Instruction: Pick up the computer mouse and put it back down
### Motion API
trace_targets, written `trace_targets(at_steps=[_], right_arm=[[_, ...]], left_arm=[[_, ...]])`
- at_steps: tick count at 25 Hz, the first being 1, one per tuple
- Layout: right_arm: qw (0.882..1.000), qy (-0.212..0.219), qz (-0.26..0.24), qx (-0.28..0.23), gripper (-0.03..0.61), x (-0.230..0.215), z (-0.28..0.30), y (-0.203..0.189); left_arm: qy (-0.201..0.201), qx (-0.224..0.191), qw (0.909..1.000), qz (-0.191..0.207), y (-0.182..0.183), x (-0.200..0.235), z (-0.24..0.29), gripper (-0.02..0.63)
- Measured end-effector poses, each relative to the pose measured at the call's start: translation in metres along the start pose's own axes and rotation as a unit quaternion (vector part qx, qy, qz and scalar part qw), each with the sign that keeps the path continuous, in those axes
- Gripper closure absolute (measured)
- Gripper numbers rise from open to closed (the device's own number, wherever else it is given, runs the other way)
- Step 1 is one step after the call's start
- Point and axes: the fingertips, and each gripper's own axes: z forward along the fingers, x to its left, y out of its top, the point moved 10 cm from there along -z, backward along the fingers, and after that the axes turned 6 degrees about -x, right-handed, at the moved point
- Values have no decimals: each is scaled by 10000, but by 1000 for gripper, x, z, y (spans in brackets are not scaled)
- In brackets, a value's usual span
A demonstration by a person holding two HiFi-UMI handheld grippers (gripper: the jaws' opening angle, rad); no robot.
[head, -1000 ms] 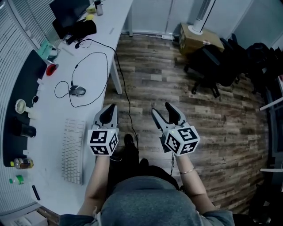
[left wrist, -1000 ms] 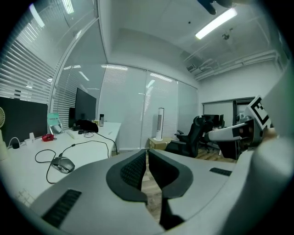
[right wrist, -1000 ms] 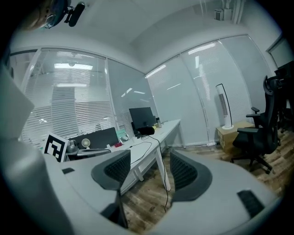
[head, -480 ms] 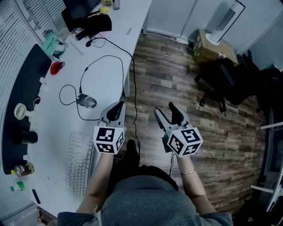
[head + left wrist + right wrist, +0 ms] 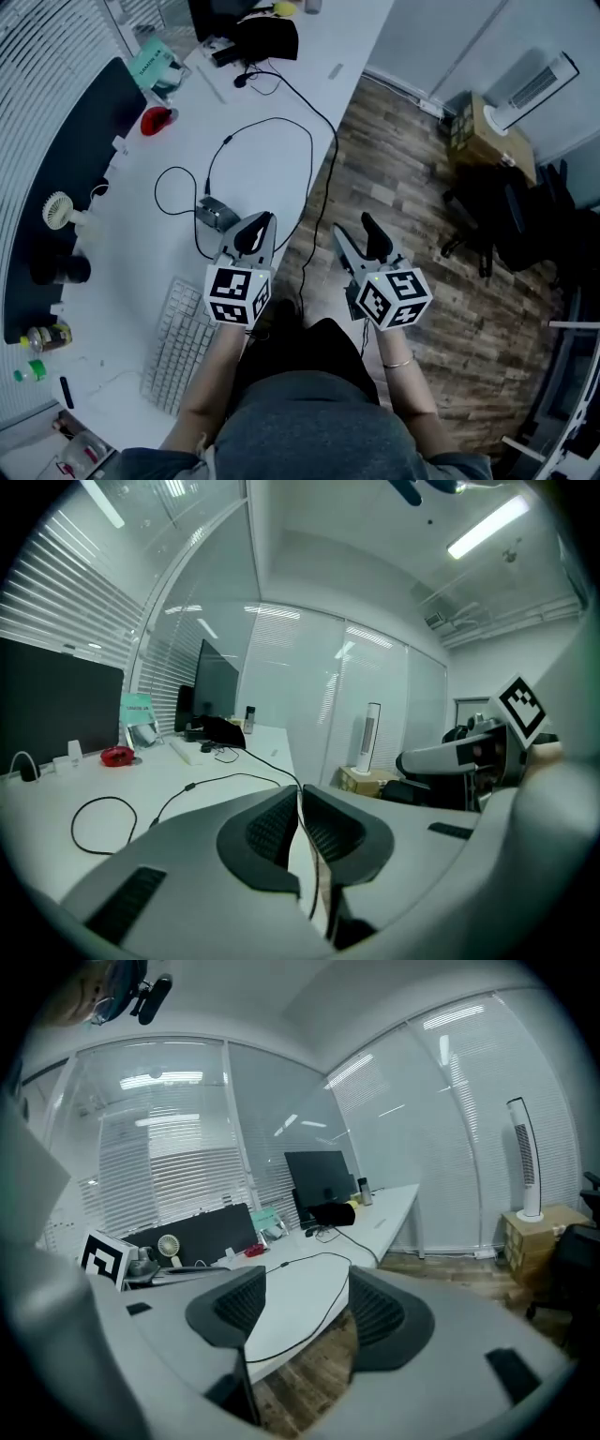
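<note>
Both hands have swung toward the tabletop (image 5: pixel 262 173) since the earlier frames, so the computer mouse (image 5: pixel 217 214), once well beyond the left gripper (image 5: pixel 255 225), now lies just left of its tips. That gripper's jaws are pressed together and empty. The right gripper (image 5: pixel 354 228) stands open and empty over the wooden floor (image 5: pixel 394 178). Only the head view shows the mouse, and the keyboard (image 5: pixel 183 342) at near left. The mouse's cable (image 5: pixel 272 119) loops farther off. A monitor (image 5: pixel 216 682) stands at the far end and a tower fan (image 5: pixel 536 82) at far right.
</note>
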Motion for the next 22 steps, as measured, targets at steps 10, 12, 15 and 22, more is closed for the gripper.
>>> trace_targets(at_steps=[10,12,15,22], right_arm=[[9888,1375,-323,472,316,22,88,13],[9825,1719,-429,579,318,29,105,15],[9697,2240,-619,752,318,41,131,17],[9360,3211,-846,1165,318,69,172,7]], left_arm=[[1431,-208,9892,-220,5,40,-25,578],[1798,-247,9830,-277,5,45,-33,578],[2361,-297,9707,-340,7,50,-44,578],[3521,-374,9341,-454,5,48,-76,578]])
